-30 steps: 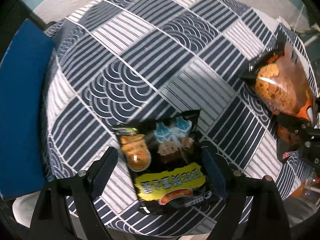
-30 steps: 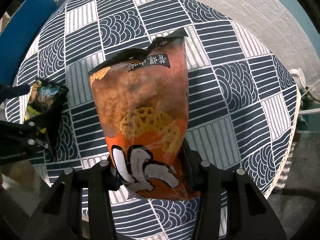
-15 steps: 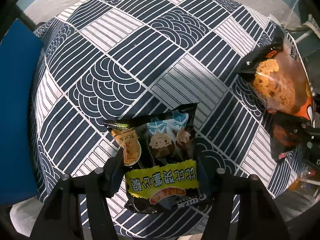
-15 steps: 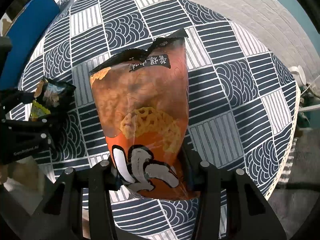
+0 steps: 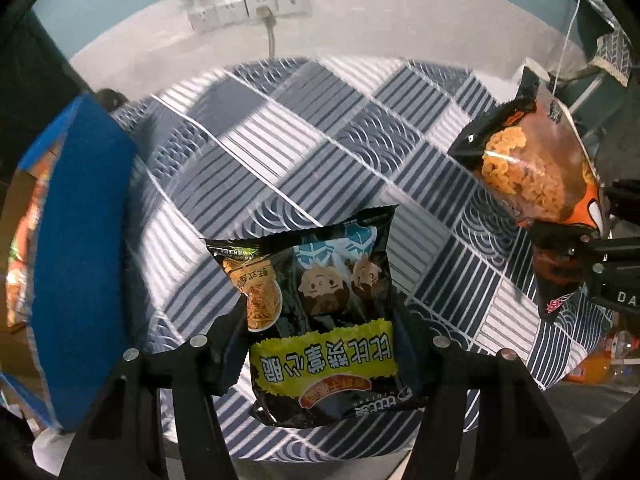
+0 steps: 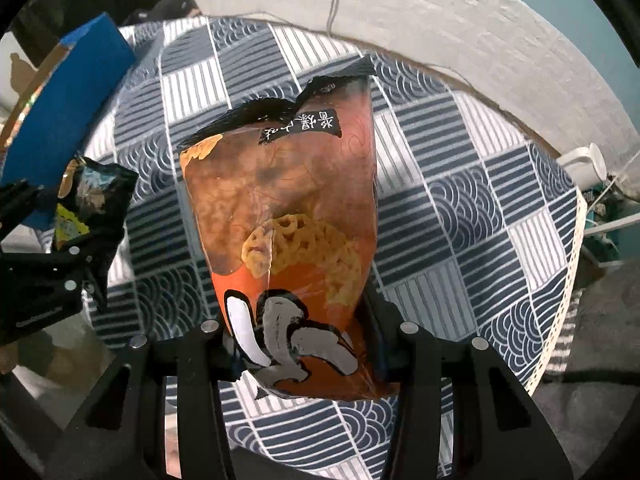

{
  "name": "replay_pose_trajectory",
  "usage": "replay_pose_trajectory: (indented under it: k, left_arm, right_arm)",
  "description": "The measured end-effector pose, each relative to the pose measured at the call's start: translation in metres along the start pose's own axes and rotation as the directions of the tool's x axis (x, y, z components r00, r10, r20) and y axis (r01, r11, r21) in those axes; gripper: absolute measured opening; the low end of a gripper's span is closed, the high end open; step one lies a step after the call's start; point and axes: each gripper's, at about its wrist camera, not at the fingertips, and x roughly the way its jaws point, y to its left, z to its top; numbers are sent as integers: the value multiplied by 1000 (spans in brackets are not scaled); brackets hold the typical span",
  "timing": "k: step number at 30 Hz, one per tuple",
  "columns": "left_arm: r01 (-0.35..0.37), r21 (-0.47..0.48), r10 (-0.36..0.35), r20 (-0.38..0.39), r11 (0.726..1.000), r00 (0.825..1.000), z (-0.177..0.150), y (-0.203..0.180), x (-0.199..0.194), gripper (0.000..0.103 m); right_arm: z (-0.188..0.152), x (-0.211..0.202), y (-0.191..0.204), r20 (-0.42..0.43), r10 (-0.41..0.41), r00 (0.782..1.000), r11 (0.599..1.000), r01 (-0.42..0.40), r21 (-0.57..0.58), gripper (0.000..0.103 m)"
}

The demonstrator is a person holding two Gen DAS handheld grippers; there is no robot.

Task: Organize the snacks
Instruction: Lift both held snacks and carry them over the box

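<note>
My left gripper (image 5: 316,354) is shut on a black snack bag (image 5: 320,304) with a yellow band and cartoon faces, held up off the patterned tablecloth (image 5: 280,168). My right gripper (image 6: 304,350) is shut on a taller orange snack bag (image 6: 292,216) with a black top edge, also lifted above the cloth. Each view shows the other hand's load: the orange bag (image 5: 528,176) at the right edge of the left wrist view, the black bag (image 6: 92,200) at the left of the right wrist view.
A blue box (image 5: 80,248) stands open along the table's left side, seen also as the blue box (image 6: 64,108). Wall sockets (image 5: 248,10) with a plugged cable lie beyond the far edge. A white mug (image 6: 584,164) sits off the right side.
The left jaws closed onto the black bag, then lifted it off the cloth and tilted toward the wall. The right gripper rose a little with the orange bag still held.
</note>
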Motion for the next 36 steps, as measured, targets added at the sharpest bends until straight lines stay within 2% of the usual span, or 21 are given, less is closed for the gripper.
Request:
replay_pose_trajectory:
  k: [7, 16, 27, 36]
  left_arm:
    - [-46, -3, 46, 119, 999, 992, 10, 32, -36, 63]
    - [-84, -44, 92, 208, 995, 974, 16, 79, -75, 63]
    - [-121, -134, 151, 251, 984, 956, 7, 146, -92, 63]
    - [-132, -245, 193, 242, 961, 951, -10, 209, -98, 63]
  right_arm:
    - [20, -24, 18, 56, 26, 998, 1000, -26, -7, 45]
    - [59, -48, 68, 116, 87, 989, 995, -80, -58, 45]
    - [105, -60, 142, 135, 142, 981, 979, -120, -163, 45]
    - [136, -59, 199, 124, 179, 976, 961, -147, -234, 45]
